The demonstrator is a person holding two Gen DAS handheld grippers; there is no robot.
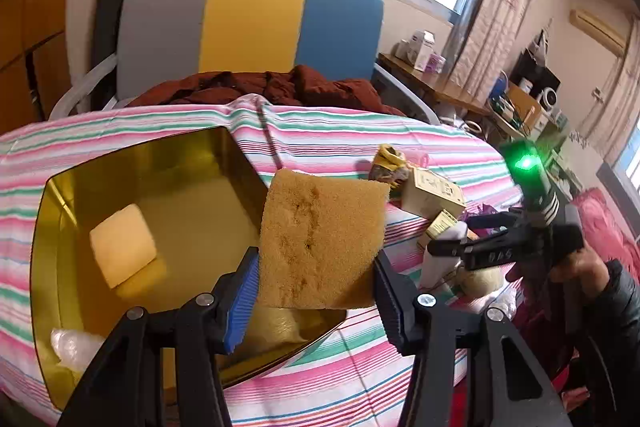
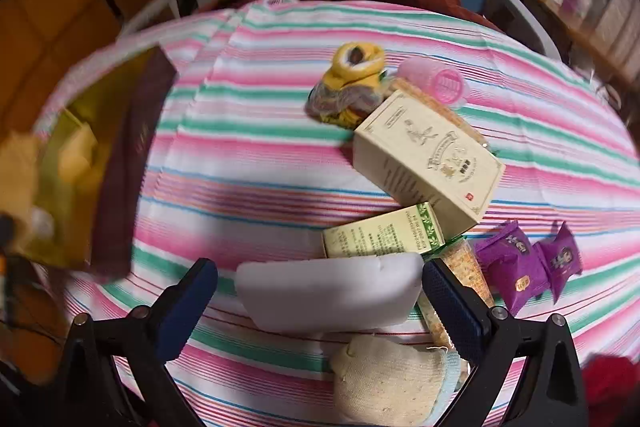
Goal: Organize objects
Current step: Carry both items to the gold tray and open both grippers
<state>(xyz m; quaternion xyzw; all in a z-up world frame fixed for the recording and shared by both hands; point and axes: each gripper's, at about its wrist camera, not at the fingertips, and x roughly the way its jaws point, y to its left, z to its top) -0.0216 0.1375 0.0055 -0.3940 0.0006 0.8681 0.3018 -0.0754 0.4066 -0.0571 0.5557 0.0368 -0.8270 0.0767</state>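
The tan sponge (image 1: 322, 243) is clamped between the fingers of the left gripper (image 1: 316, 291), held in the air above the near right edge of the gold tin (image 1: 52, 227). The left wrist view alone shows the inside of that tin: a pale yellow block (image 1: 122, 245) lies on its floor and a bit of clear plastic wrap (image 1: 74, 345) sits in the near corner. In the right wrist view the tin (image 2: 120, 167) is only a blurred shape at the left edge, showing a dark outer wall.

The right gripper (image 2: 320, 301) has its jaws spread wide on either side of a white foam block (image 2: 328, 293) that lies on the striped cloth (image 2: 248, 163); neither pad seems to touch it. From the left wrist view this gripper (image 1: 480, 247) is seen from the side, with a green light glowing on it and a hand (image 1: 576, 263) gripping its handle.

Only the right wrist view lays out the rest of the pile clearly: a cream box (image 2: 430, 159), a smaller green-printed box (image 2: 384, 233) just behind the foam, two purple sachets (image 2: 528, 263) to the right, a rolled yellow cloth (image 2: 354, 83), a pink round item (image 2: 438, 81), and a beige pouch (image 2: 388, 381) nearest the camera.
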